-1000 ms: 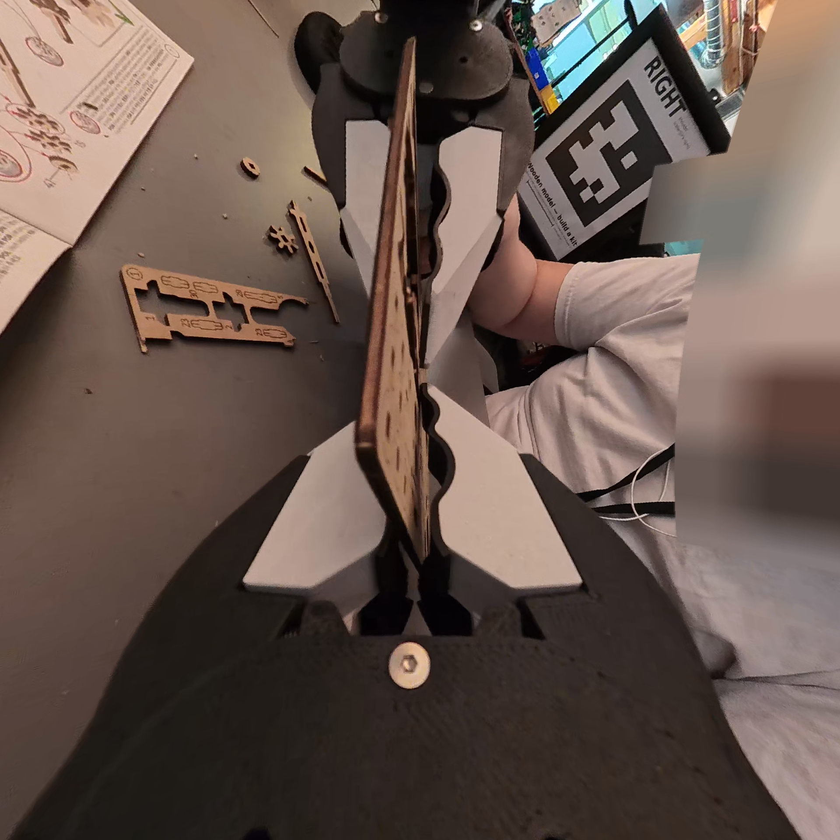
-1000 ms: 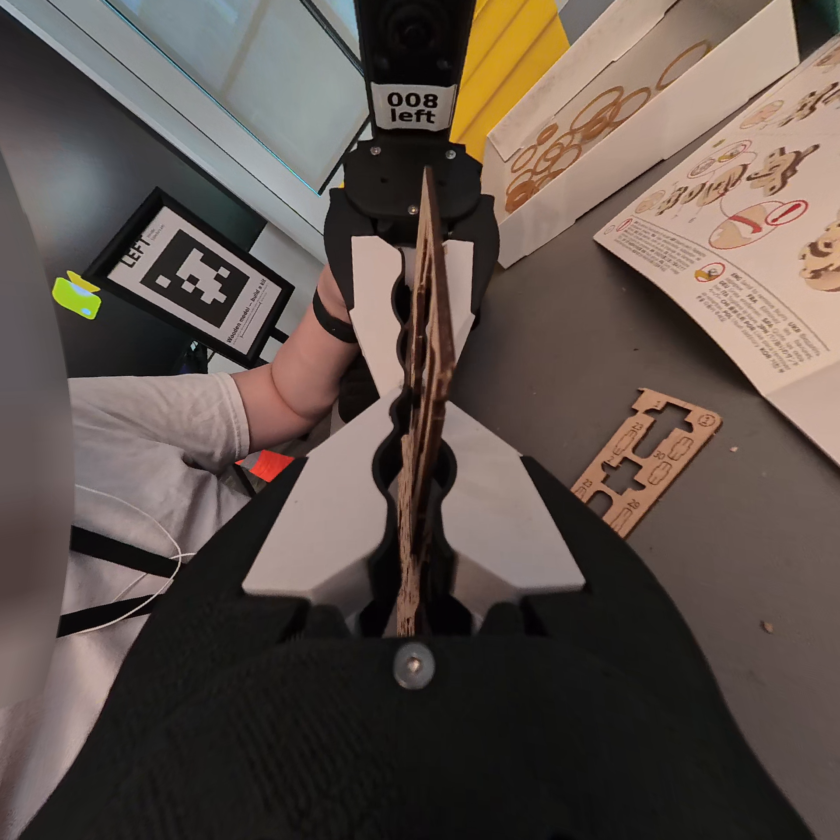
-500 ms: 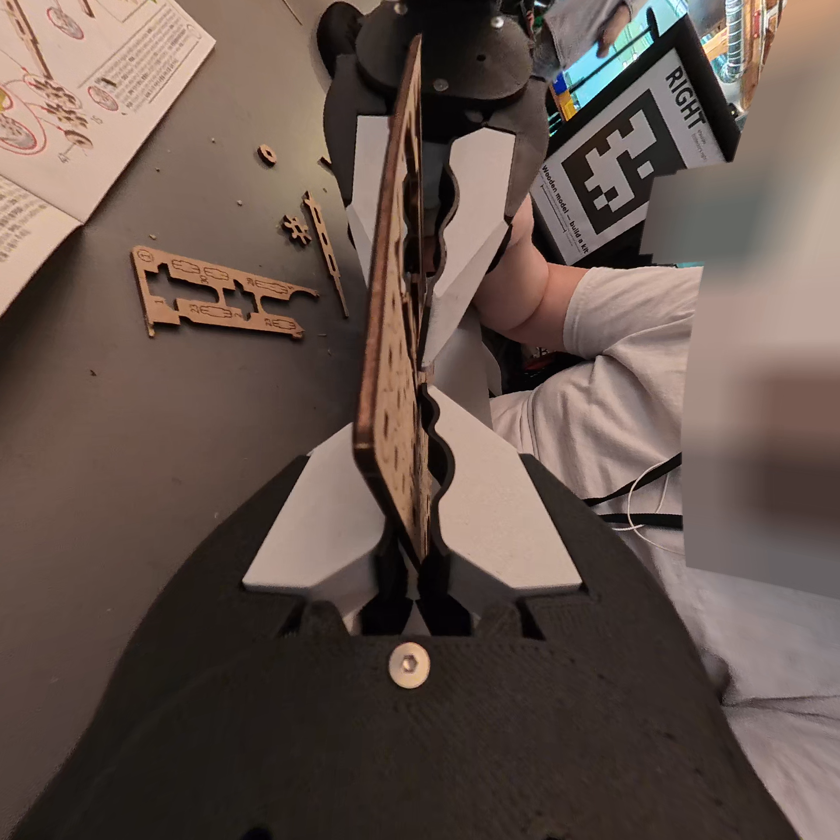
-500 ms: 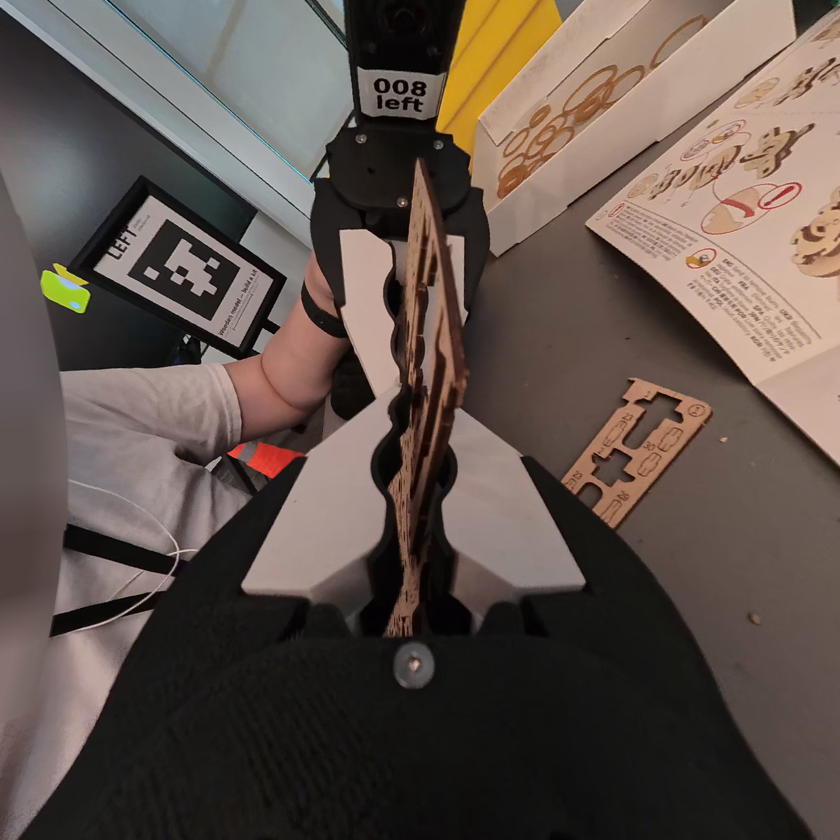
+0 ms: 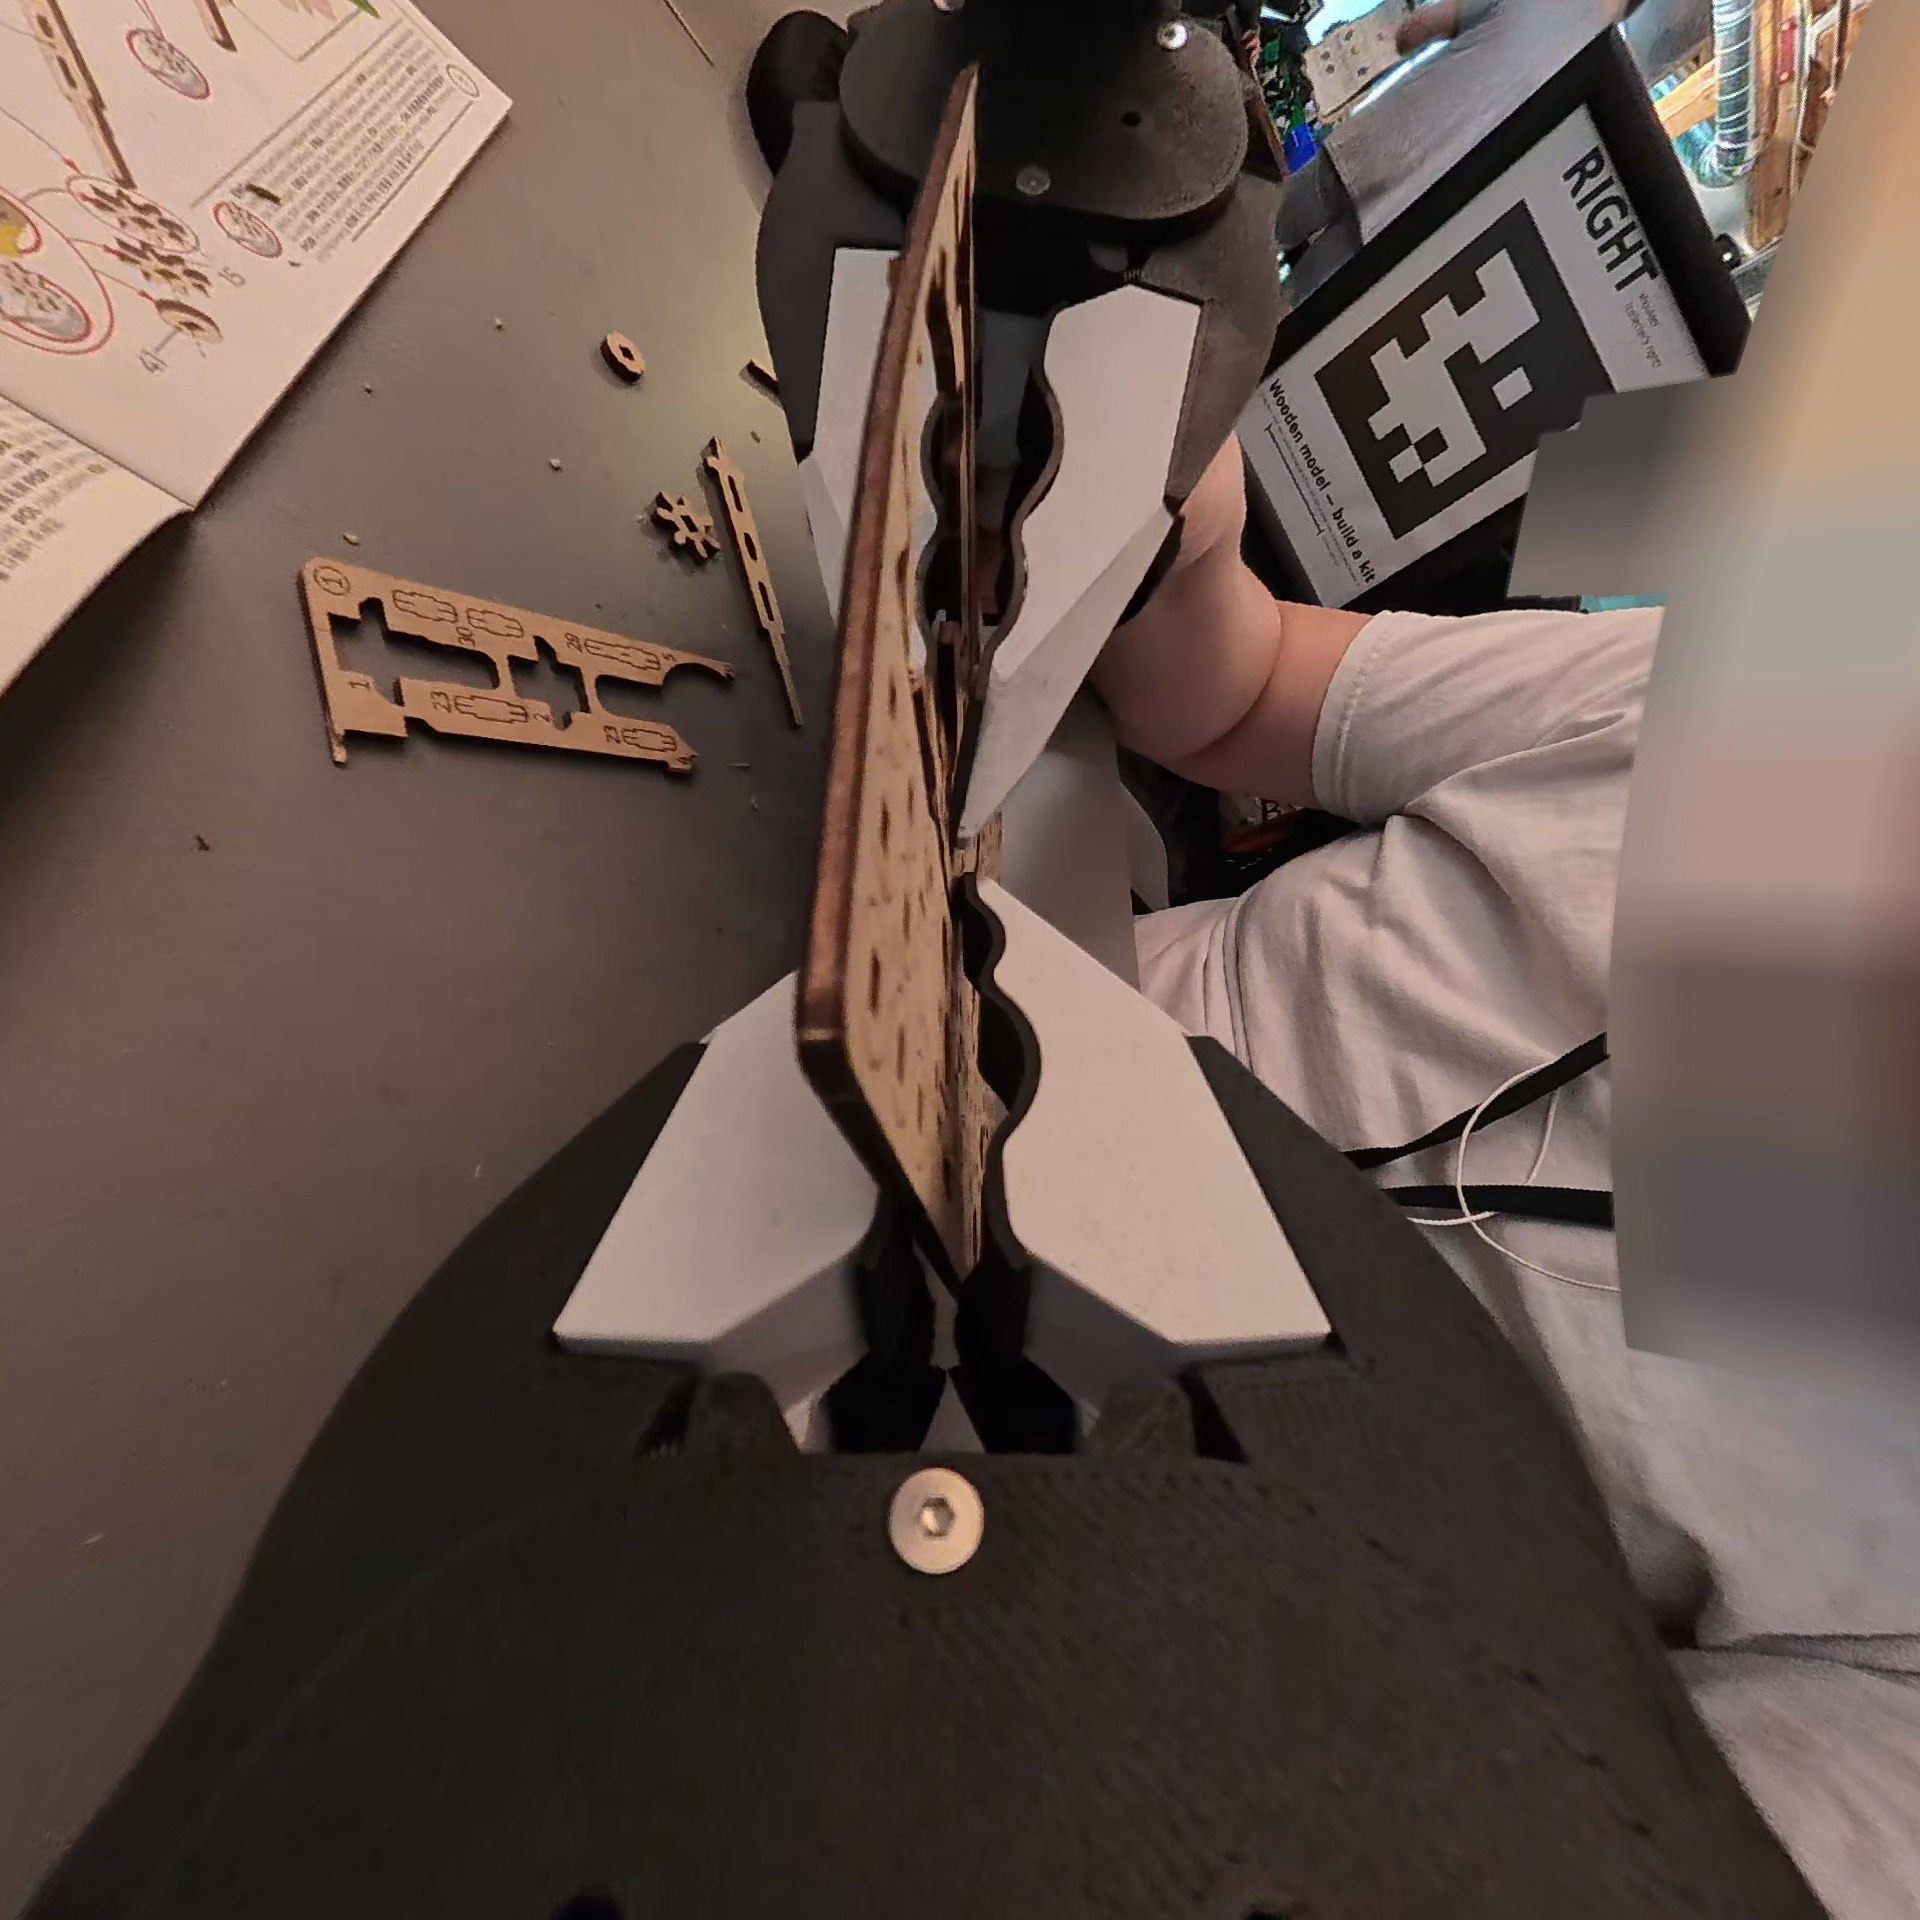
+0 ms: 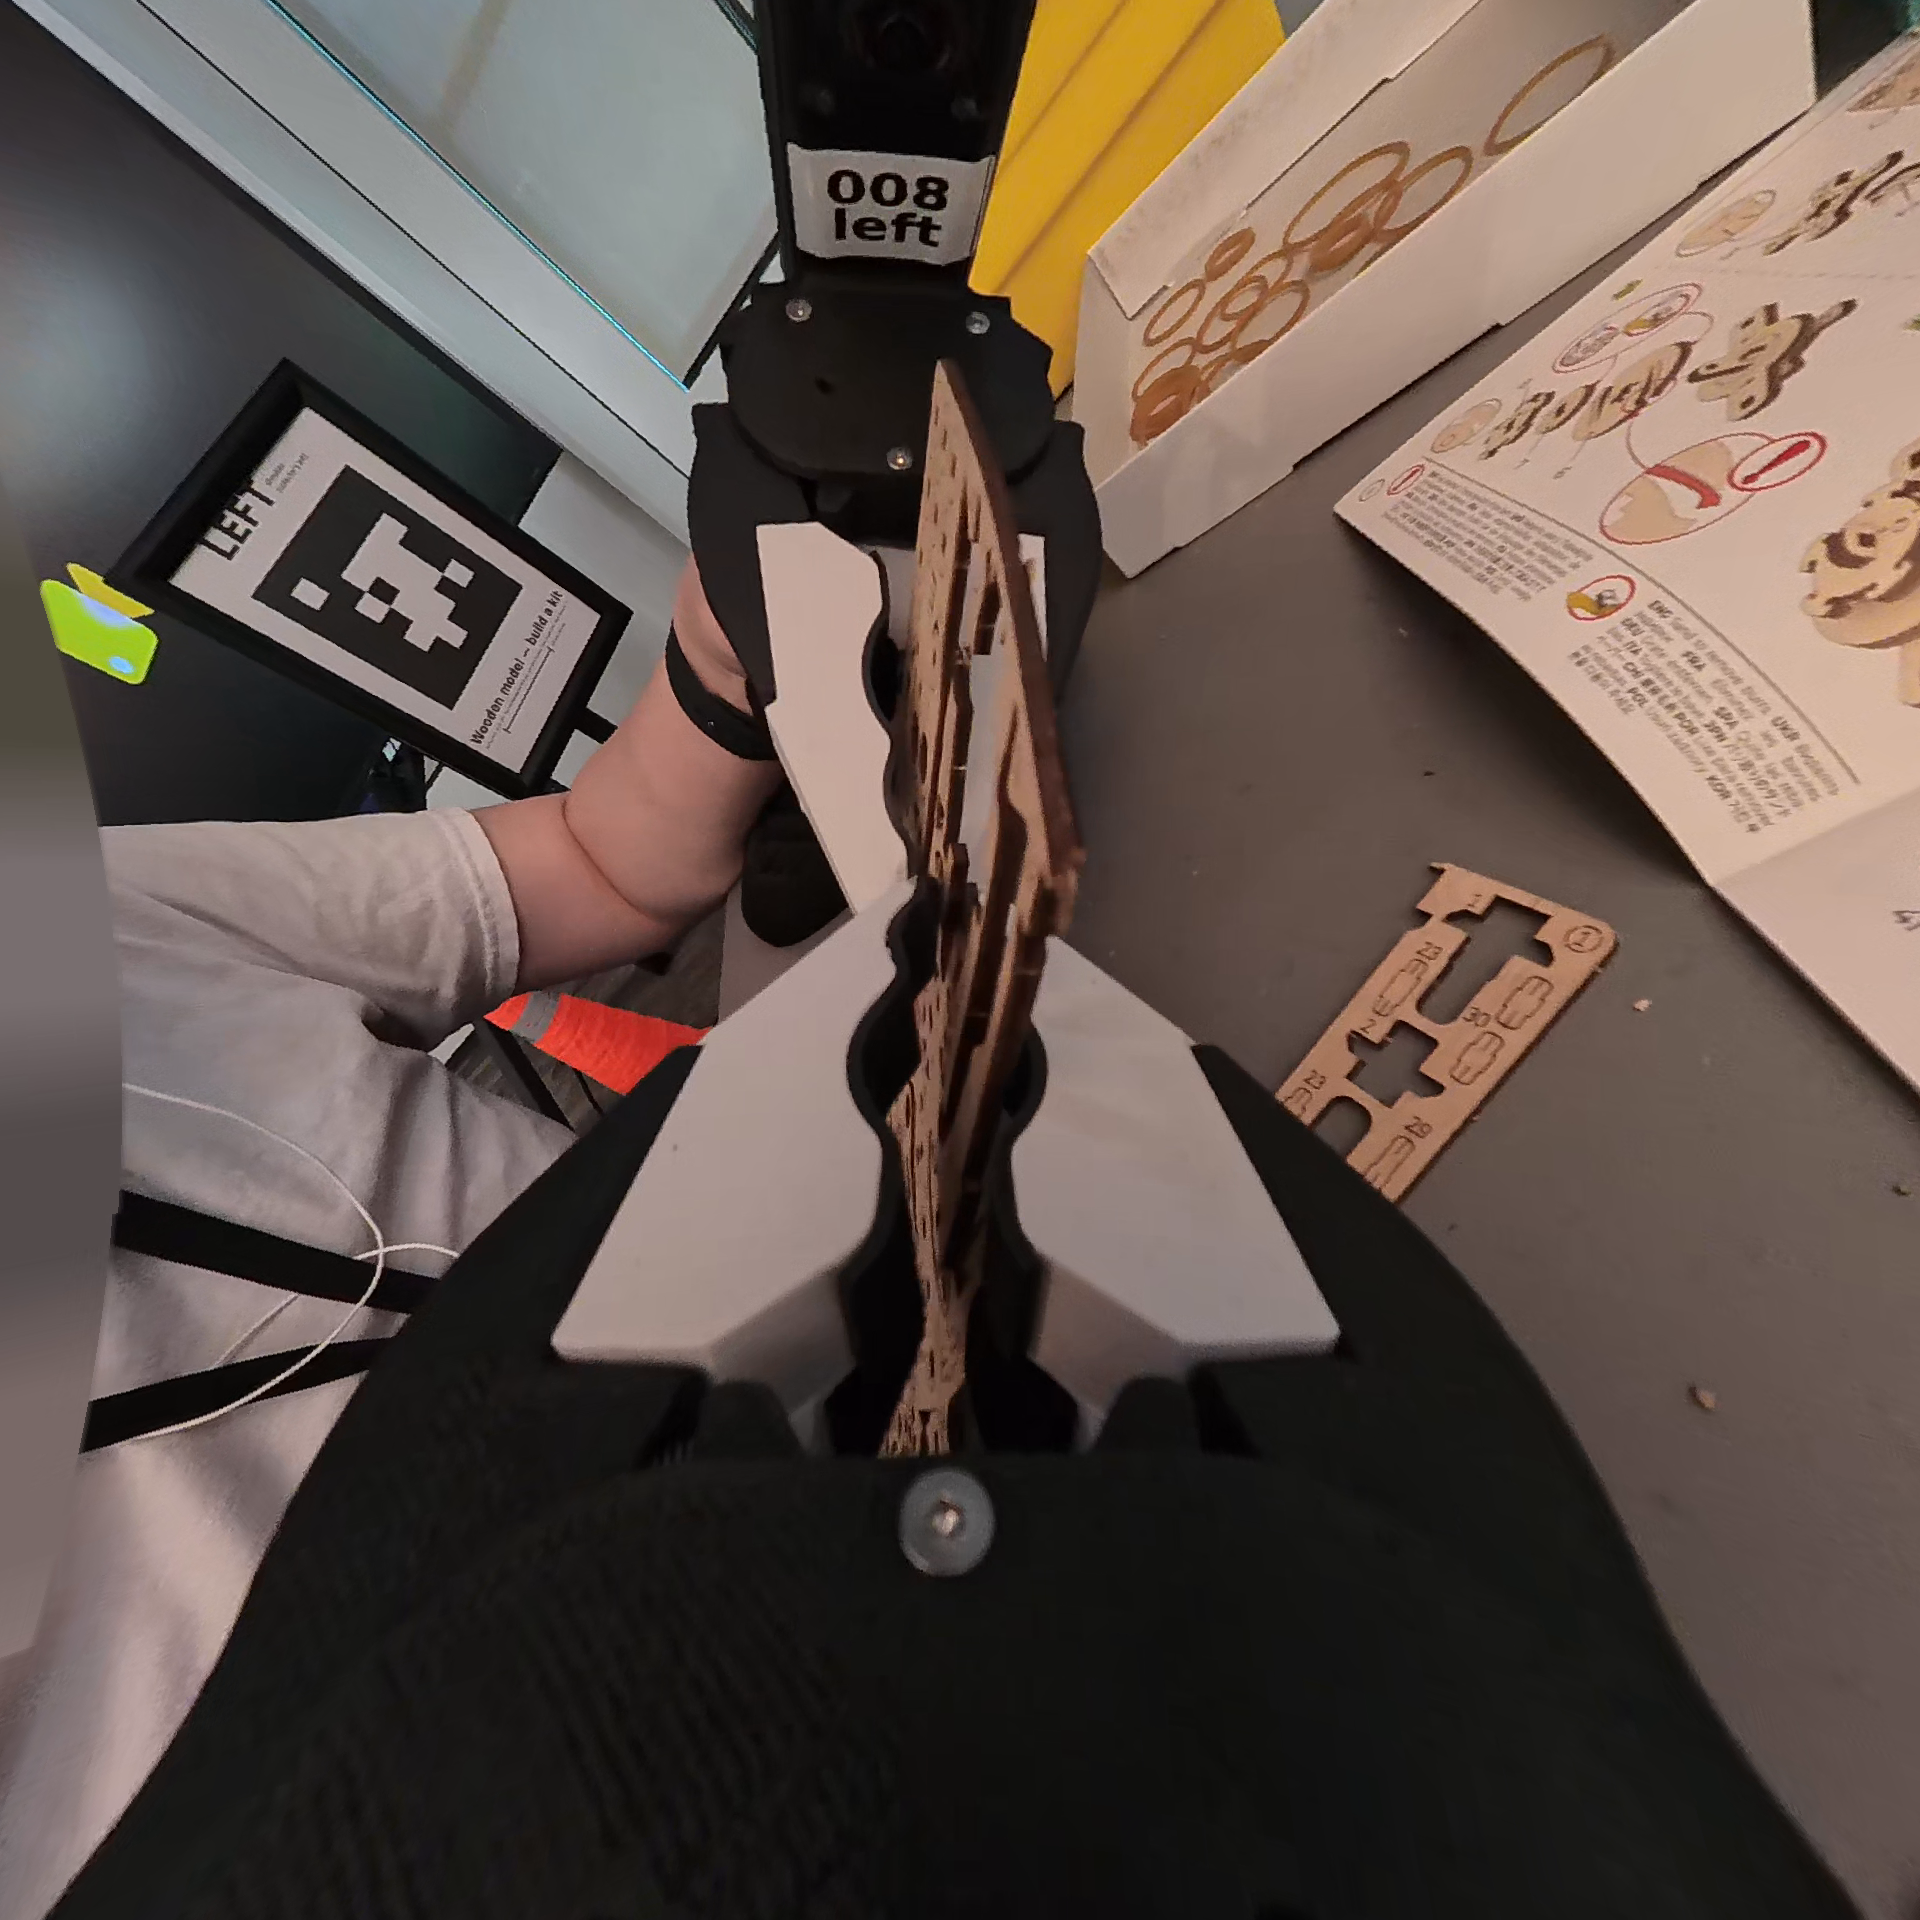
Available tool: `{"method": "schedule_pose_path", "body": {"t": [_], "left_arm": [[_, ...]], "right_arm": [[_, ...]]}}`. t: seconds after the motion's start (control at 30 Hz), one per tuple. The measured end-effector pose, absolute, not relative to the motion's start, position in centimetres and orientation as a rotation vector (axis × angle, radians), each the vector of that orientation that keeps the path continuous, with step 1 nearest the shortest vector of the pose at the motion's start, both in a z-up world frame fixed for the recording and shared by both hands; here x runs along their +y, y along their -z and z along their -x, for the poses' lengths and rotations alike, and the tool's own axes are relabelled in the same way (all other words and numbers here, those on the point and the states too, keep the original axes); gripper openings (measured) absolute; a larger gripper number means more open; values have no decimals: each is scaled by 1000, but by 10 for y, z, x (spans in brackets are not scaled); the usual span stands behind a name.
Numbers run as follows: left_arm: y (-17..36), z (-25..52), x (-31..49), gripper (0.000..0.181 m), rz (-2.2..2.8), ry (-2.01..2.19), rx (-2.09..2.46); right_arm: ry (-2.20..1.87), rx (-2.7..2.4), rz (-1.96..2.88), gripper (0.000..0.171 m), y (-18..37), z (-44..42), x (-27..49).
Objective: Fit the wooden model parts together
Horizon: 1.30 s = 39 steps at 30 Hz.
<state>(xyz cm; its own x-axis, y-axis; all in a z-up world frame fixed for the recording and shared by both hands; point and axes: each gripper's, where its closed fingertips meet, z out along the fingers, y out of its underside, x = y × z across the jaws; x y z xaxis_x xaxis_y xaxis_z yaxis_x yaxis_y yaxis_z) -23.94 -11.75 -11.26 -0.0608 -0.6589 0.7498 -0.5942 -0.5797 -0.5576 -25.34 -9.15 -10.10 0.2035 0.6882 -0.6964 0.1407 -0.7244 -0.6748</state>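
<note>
A thin laser-cut wooden sheet (image 5: 894,831) stands edge-on between both grippers above the dark table (image 5: 312,1039). My left gripper (image 5: 951,899) is shut on its near end. The right gripper (image 5: 971,810) faces it from the far side and is shut on the other end. In the right wrist view my right gripper (image 6: 935,899) clamps the same sheet (image 6: 987,769), whose cut-out face is turned a little to the right. The left gripper (image 6: 894,873) holds the sheet's far end there. The two sets of fingertips almost meet.
A spent wooden frame (image 5: 499,665) (image 6: 1455,1039) lies flat on the table. A thin strip (image 5: 753,571), a small toothed piece (image 5: 686,520) and a tiny ring (image 5: 621,356) lie near it. An instruction booklet (image 6: 1662,623) and a white box (image 6: 1351,260) lie beyond. A person's arm (image 5: 1216,665) is close. Only a small space, under 4 cm, lies between the two pairs of fingers.
The sheet has twisted between the two grippers, and more of its face now shows in the right wrist view. Both grippers stay shut on it.
</note>
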Motion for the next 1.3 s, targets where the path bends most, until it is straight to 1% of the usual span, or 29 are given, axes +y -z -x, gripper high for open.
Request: {"method": "schedule_pose_path", "body": {"t": [0.1,0.13,0.17,0.2,0.23,0.27,0.33,0.43,0.47,0.5,0.53,0.57,0.67,0.8,0.87,0.97,1.3], "left_arm": [[107,240,-117,1,2069,1771,1426],[107,241,-117,1,2065,1752,1437],[108,242,-117,1,2077,1740,1440],[108,244,-116,1,2086,1745,1433],[109,245,-114,1,2097,1760,1418],[109,246,-112,1,2104,1772,1405],[107,247,-111,1,2098,1797,1393],[110,248,-111,1,2110,1772,1411],[109,248,-112,1,2110,1788,1411],[110,248,-112,1,2113,1786,1414],[110,248,-113,1,2114,1788,1414],[110,248,-113,1,2115,1795,1412],[110,248,-112,1,2124,1802,1397],[110,248,-111,1,2128,1806,1389],[110,248,-111,1,2127,1802,1393],[112,249,-110,0,2141,1790,1388],[115,250,-112,0,2148,1780,1418]], "right_arm": [[-1536,-807,1951,4,93,253,-92],[-1562,-787,1936,10,88,252,-90],[-1607,-741,1908,23,79,247,-86],[-1613,-696,1882,30,70,242,-81],[-1534,-680,1886,39,65,235,-73],[-1410,-731,1899,40,62,230,-69],[-1081,-879,1945,54,54,221,-62],[-581,-1072,1963,53,37,208,-46],[-498,-1096,1958,53,29,208,-42],[-496,-1134,1949,53,24,214,-44],[-550,-1182,1947,47,21,223,-51],[-634,-1243,1949,37,23,233,-62],[-759,-1387,1998,30,46,251,-84],[-531,-1485,2125,32,91,250,-72],[-545,-1512,2184,31,101,254,-74],[-639,-1555,2232,15,105,259,-80],[-834,-1550,2330,11,107,263,-82]]}}
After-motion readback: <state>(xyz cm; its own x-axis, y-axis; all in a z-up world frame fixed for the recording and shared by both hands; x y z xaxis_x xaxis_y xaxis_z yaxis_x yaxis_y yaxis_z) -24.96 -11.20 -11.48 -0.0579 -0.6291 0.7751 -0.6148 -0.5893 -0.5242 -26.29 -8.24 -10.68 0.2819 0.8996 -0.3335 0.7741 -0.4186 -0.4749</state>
